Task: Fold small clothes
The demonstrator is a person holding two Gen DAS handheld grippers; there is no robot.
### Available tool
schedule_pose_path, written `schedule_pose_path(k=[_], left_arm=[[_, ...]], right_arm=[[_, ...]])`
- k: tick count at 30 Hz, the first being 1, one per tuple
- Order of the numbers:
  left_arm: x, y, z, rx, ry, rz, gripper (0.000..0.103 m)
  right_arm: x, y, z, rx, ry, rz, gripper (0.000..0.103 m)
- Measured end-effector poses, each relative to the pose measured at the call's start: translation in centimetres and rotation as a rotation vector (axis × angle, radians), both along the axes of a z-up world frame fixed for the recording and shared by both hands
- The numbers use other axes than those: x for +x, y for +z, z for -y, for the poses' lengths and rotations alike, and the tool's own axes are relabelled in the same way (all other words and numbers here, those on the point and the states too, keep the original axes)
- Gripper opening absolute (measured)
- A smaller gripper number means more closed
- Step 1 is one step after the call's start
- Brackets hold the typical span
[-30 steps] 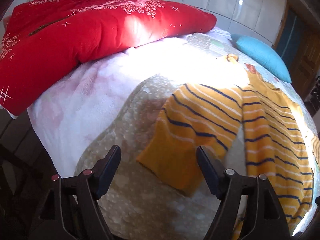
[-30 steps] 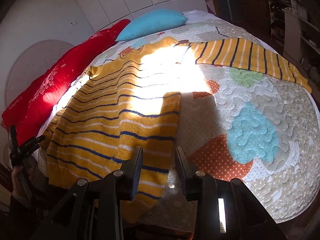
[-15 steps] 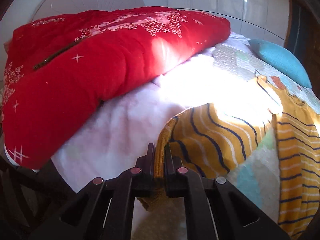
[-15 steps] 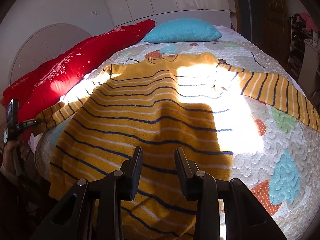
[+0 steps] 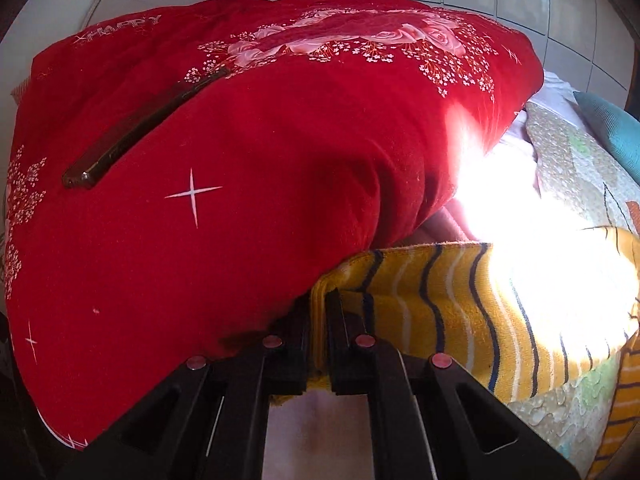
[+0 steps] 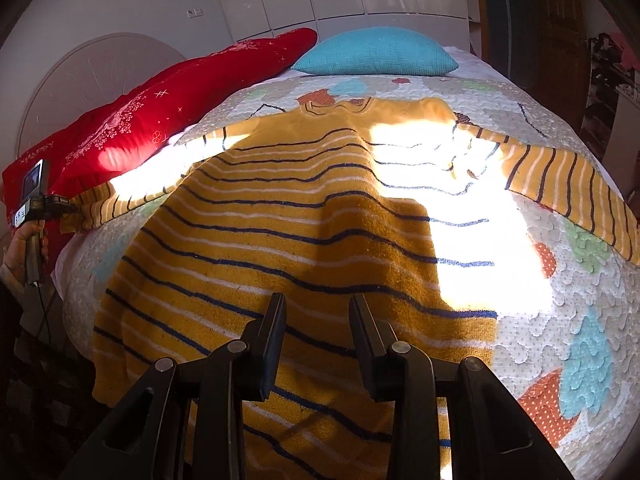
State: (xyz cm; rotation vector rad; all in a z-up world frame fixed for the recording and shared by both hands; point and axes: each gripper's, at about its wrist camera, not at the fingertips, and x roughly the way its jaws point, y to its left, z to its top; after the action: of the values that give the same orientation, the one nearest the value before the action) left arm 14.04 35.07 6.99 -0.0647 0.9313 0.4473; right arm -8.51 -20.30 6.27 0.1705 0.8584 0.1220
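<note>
Yellow knitted sweater [image 6: 304, 216] with navy and white stripes lay spread flat, front down or up I could not tell, across the middle of the right wrist view, on the quilted bed cover [image 6: 576, 320] with coloured patches. No fold showed in it, so the task looked barely begun: both sleeves and the body were left to fold. One sleeve [image 6: 568, 188] stretched to the right edge; the other sleeve's cuff [image 5: 320, 320] sat at lower centre of the left wrist view, clamped between the left gripper [image 5: 319, 320] fingers. The right gripper [image 6: 318, 340] hovered over the hem, fingers apart and empty. A red velvet flowered cushion [image 5: 240, 160] filled the upper left beside the cuff; a turquoise pillow [image 6: 376, 54] sat top centre.
</note>
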Motion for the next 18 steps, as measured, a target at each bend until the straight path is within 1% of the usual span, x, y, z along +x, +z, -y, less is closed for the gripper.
schedule_pose_path(k=[3, 5, 6, 8, 9, 11, 12, 15, 18], left_arm=[[0.5, -0.3, 0.9, 0.063, -0.020, -0.024, 0.006], [0.3, -0.3, 1.5, 0.067, -0.028, -0.024, 0.006], [0.2, -0.1, 1.8, 0.050, -0.033, -0.017, 0.006], [-0.3, 0.9, 2.9, -0.011, -0.064, 0.009, 0.006], [-0.5, 1.8, 3.9, -0.037, -0.093, 0.029, 0.006], [-0.8, 3.8, 6.6, -0.056, -0.160, 0.078, 0.006], [-0.9, 4.9, 8.1, -0.076, -0.194, 0.104, 0.006], [-0.6, 7.3, 13.7, -0.174, -0.306, 0.167, 0.006], [0.7, 8.6, 21.2, -0.256, -0.447, 0.163, 0.006]], right_arm=[[-0.1, -0.6, 0.4, 0.015, -0.015, -0.013, 0.036], [-0.2, -0.9, 0.6, 0.027, -0.019, -0.016, 0.035], [-0.3, -0.9, 0.7, 0.029, -0.020, -0.016, 0.035], [-0.5, -0.9, 1.1, 0.039, -0.019, -0.010, 0.034], [-0.7, -0.8, 1.4, 0.046, -0.022, -0.003, 0.034], [-1.1, -0.6, 2.1, 0.061, -0.042, 0.003, 0.034], [-1.2, -0.6, 2.6, 0.069, -0.053, 0.002, 0.034], [-1.3, -0.5, 4.2, 0.091, -0.086, 0.011, 0.034], [-1.6, -0.9, 5.9, 0.129, -0.133, 0.012, 0.034]])
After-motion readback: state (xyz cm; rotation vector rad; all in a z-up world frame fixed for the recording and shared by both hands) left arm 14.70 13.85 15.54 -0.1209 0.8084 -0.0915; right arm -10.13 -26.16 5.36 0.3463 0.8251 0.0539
